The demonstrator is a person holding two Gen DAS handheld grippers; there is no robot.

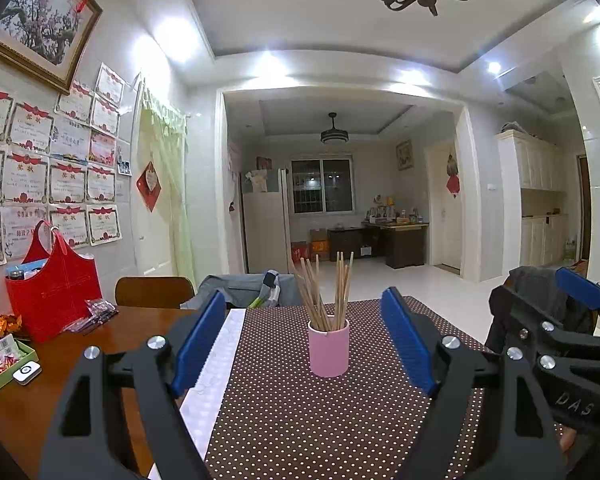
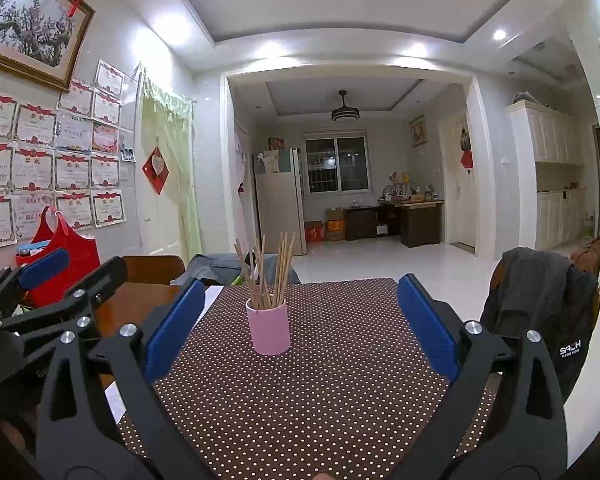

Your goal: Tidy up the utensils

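A pink cup (image 1: 328, 347) stands upright on the brown dotted cloth (image 1: 300, 420) of the worktop (image 1: 112, 332), holding a fanned bundle of pale wooden chopsticks (image 1: 326, 288); the cloth around the cup is bare, its far edge close behind the cup; the left tongs (image 1: 306, 340) gape wide and empty, the cup centred ahead of them; the right tongs (image 2: 300, 320) also gape wide and hold nothing, the cup left of centre; only the left view shows the green tray (image 1: 4, 376) by the red bag (image 1: 54, 300); the right view shows a jacket-draped chair (image 2: 540, 304) at the right edge.
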